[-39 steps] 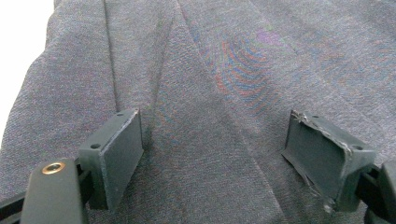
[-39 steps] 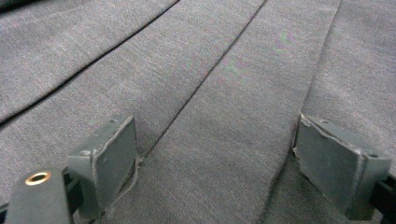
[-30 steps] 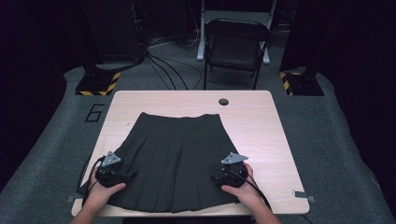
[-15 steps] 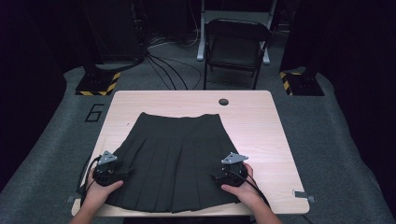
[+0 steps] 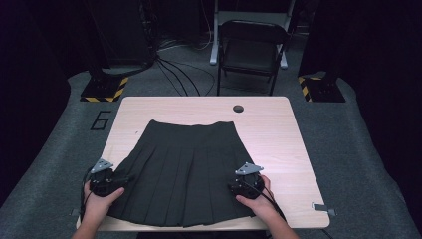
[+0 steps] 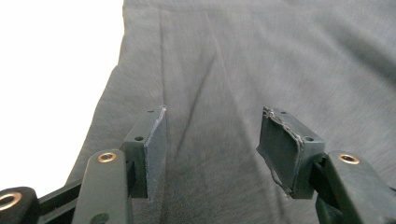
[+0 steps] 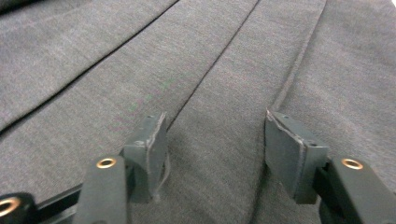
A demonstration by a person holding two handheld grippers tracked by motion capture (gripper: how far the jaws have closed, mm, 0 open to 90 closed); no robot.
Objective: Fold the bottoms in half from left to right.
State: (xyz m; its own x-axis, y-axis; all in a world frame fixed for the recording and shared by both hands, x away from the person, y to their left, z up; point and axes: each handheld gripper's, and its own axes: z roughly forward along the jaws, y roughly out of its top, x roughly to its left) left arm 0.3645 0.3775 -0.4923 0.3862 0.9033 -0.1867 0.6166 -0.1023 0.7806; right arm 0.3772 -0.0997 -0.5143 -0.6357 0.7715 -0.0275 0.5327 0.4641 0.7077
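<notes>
Dark pleated skirt (image 5: 181, 169) flat | left gripper (image 6: 212, 154), right gripper (image 7: 215, 154) fingers released at its side edges | bare table (image 5: 278, 134) beyond

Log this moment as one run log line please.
item: dark grey pleated fabric skirt flat on light wooden table | left gripper: open over left edge | right gripper: open over pleats

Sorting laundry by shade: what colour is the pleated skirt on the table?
The pleated fabric skirt is dark charcoal grey, plain and unpatterned; the right gripper view shows it best.
</notes>
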